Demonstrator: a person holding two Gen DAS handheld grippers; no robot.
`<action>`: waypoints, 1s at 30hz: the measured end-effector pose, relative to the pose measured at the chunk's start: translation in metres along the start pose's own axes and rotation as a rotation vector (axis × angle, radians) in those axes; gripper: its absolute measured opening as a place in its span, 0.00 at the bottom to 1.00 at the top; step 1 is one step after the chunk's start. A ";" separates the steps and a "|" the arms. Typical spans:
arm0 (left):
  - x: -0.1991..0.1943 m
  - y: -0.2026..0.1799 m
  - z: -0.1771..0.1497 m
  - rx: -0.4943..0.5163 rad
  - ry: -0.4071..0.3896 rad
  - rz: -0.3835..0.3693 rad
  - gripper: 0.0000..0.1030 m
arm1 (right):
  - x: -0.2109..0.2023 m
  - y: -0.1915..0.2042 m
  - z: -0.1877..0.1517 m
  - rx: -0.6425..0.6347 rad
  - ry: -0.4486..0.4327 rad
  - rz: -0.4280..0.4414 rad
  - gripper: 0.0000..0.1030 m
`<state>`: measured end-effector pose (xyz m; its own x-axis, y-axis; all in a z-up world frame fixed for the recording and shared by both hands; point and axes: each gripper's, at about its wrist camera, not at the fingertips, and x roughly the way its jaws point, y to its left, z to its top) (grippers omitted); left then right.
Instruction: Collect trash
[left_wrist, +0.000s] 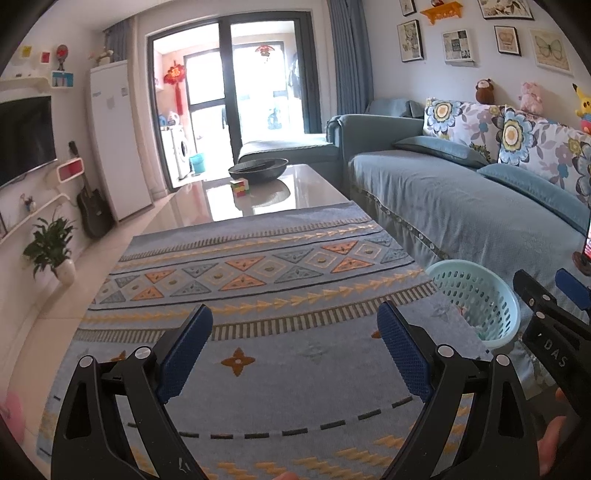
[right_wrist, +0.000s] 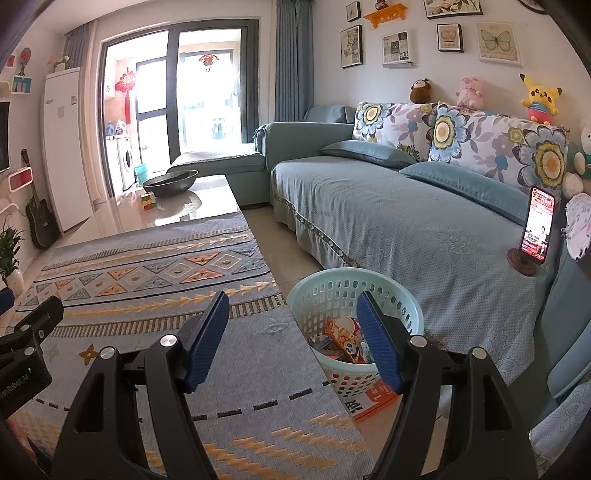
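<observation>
Hovering over the cloth (left_wrist: 258, 258) on the table, left gripper (left_wrist: 295, 350) wide open, holding nothing. Right gripper (right_wrist: 291, 339) likewise gaping and empty, poised beside the basket (right_wrist: 406, 299). Trash (right_wrist: 343, 339) already piled inside the basket, on the floor between table and sofa (right_wrist: 406, 221). No loose litter visible on the cloth, so probably near done or hunting for more.

Risks, as judged from here: clipping the basket rim with the right pad (right_wrist: 376, 343) and tipping the light thing, spilling the wrappers. Snagging the cloth while sweeping low and dragging it off the glass. Missing the orange sheet (right_wrist: 373, 400) lying under the basket edge. Knocking the two grippers together, being near each other.
</observation>
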<state>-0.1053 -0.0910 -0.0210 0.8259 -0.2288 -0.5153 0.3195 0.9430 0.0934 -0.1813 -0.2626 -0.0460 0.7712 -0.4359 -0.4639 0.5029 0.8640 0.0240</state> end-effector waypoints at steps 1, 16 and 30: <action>0.000 0.000 0.000 -0.001 -0.001 0.001 0.85 | 0.000 0.000 0.000 0.000 -0.001 0.000 0.65; -0.002 0.002 0.001 0.002 0.000 0.012 0.85 | -0.001 -0.003 0.000 0.007 -0.009 0.001 0.65; 0.005 0.008 0.001 -0.023 0.026 0.030 0.86 | 0.000 -0.006 -0.001 0.016 -0.003 -0.006 0.65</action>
<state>-0.0985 -0.0850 -0.0223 0.8226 -0.1940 -0.5345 0.2836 0.9547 0.0898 -0.1845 -0.2677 -0.0473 0.7691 -0.4420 -0.4617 0.5137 0.8573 0.0350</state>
